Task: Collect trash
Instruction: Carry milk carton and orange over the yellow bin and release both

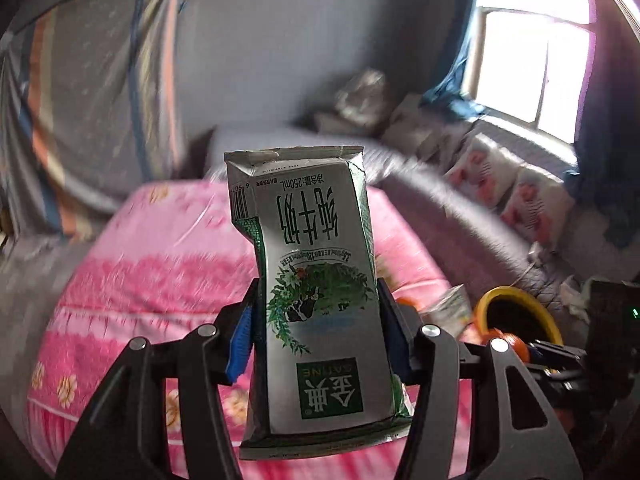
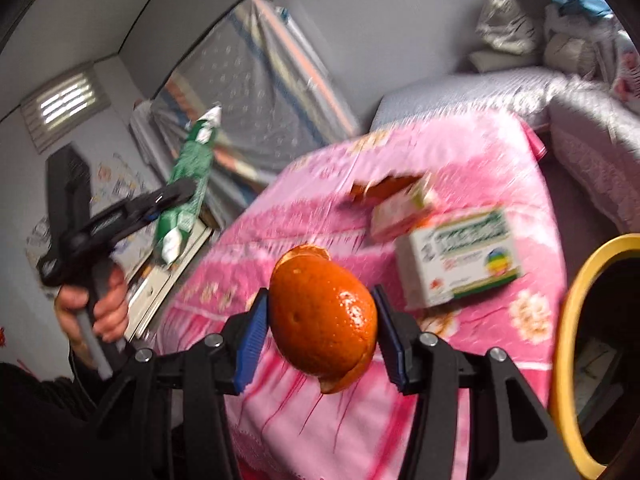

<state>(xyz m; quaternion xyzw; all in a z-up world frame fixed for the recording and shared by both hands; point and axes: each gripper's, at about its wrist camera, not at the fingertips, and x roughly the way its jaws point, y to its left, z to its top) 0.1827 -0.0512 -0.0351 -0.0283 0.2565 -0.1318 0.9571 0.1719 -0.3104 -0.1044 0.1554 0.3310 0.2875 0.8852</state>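
A squashed green-and-white milk carton (image 1: 308, 220) stands upright between the blue pads of my left gripper (image 1: 318, 292), which is shut on it and held up above the pink quilt (image 1: 160, 280). The right wrist view shows that same left gripper (image 2: 176, 196) at the far left, gripping the carton (image 2: 192, 160), with a hand (image 2: 100, 308) on its handle. My right gripper (image 2: 320, 296) is shut on a piece of orange peel (image 2: 320, 328), lifted over the quilt (image 2: 280, 208). A yellow-rimmed bin (image 2: 568, 320) sits at the right edge.
On the quilt lie a white-and-green box (image 2: 460, 256), a smaller box (image 2: 400, 212) and more orange peel (image 2: 384, 186). A plastic-wrapped mattress (image 2: 260, 92) leans against the wall. A grey bed with pillows (image 1: 512, 184) runs under the window (image 1: 528, 48).
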